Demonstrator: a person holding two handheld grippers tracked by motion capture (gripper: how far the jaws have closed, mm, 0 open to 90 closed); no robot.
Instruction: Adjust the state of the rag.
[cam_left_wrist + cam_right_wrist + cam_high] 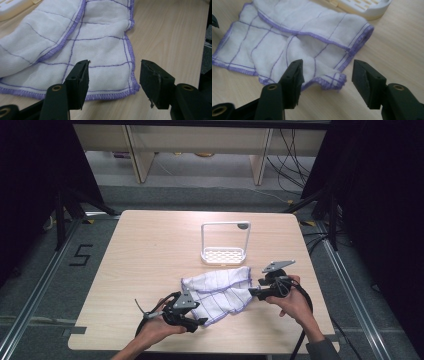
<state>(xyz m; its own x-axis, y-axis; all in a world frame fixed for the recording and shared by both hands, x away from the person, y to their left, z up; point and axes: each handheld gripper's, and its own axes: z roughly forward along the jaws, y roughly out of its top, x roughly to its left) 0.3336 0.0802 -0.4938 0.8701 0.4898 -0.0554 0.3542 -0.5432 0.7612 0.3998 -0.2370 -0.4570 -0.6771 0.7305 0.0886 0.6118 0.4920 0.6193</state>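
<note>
Facing the scene: a white cloth (220, 292) with purple grid lines and purple stitched hem lies crumpled on the wooden table (150, 250), lower centre of the high view, between the two hand-held grippers.
Cloth position: just below a white rack (225, 242) with a perforated base and tall frame, which stands at centre frame; cloth and rack look close but I cannot tell whether they touch.
Left gripper (192, 322): held by the person's left hand (155, 330) at lower left centre of the high view; jaws spread wide, holding nothing, aimed at the cloth's near corner (133, 87) in the left gripper view.
Right gripper (255, 292): held by the right hand (295, 300) at lower right centre; jaws likewise wide apart and empty, with a rumpled corner (334, 80) of the cloth lying between and just beyond them in the right gripper view.
Handling, as a judgement: light, limp and thin; it will sag and fold rather than hold shape, and is not fragile. The weave should grip well against the jaw pads.
Where to hold, as a judgement: the hemmed corners, where doubled stitching gives a firmer edge; one corner per gripper would let it be lifted or spread flat.
Risk, as a judgement: pinching a lone layer mid-panel may only drag it, and jaws must come low to the table to catch the edge.
</note>
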